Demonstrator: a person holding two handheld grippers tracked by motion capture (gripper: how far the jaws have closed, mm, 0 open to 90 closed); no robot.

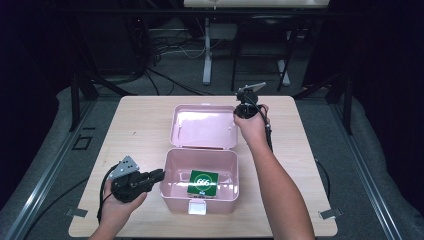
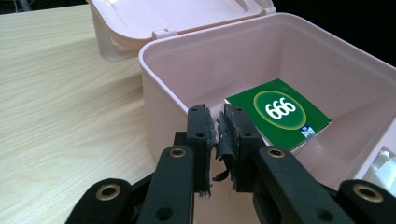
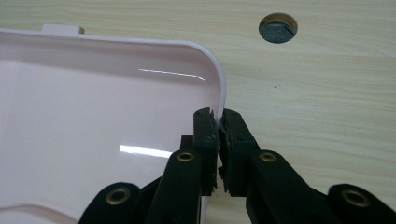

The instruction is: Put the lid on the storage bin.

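Right gripper (image 3: 218, 122): jaws closed on the thin right edge of the lid; rim pinched between the pads, seen in the right gripper view. In the high view this gripper (image 1: 246, 108) sits at the lid's far right corner, the hand behind it.
Left gripper (image 2: 219, 125): jaws closed, pads nearly together, frayed pad lining between them, nothing held. In the high view it (image 1: 159, 174) points right, tips just beside the box's left wall; contact cannot be told.
Lid (image 1: 204, 126): pink, swung open, lying back flat on the far side of the box, inner face up, hinged to the box's far rim.
Box (image 1: 174, 161): pink, open, near centre of the surface (image 1: 135, 130).
Green packet (image 1: 203, 183): flat on the box floor, white "666" in a ring, toward the near right of the interior.
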